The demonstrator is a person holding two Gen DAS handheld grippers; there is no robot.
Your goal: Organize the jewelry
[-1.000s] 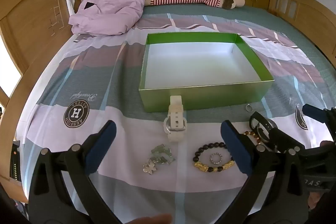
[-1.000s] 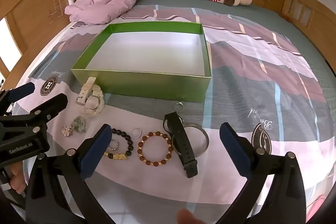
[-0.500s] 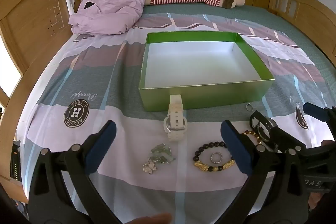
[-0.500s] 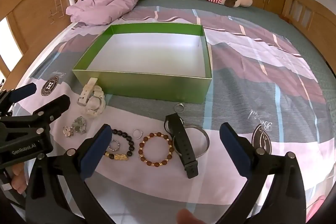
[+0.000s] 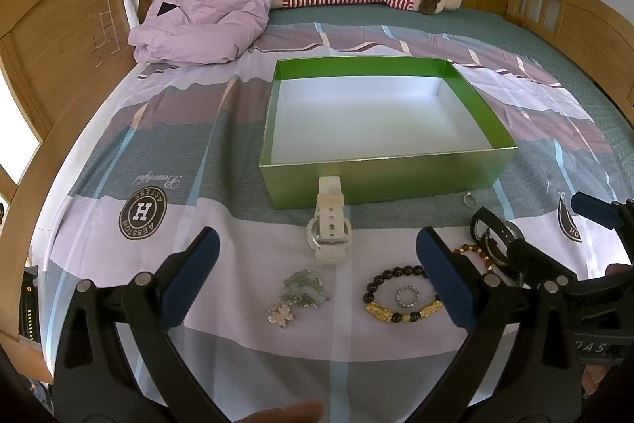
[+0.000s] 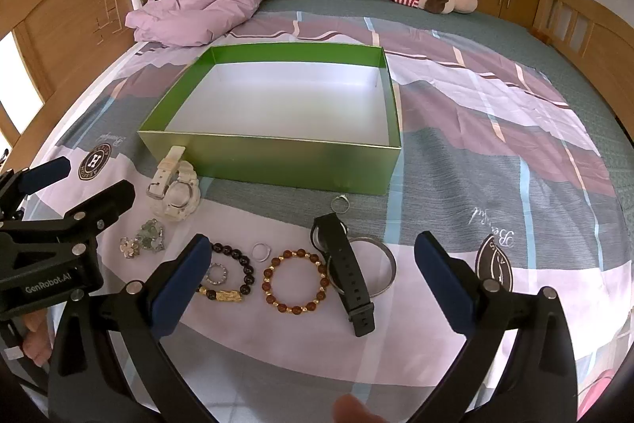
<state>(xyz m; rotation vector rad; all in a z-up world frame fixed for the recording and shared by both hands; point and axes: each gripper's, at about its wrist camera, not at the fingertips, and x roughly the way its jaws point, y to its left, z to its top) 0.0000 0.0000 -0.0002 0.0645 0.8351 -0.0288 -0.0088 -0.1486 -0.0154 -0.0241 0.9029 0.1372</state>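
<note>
Left fingers: apart, holding nothing; white watch lies ahead between them.
Right fingers: apart, holding nothing; amber bead bracelet and black watch between them.

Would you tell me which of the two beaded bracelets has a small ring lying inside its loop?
The black-and-gold beaded bracelet; the amber-brown beaded bracelet's loop is empty.
</note>
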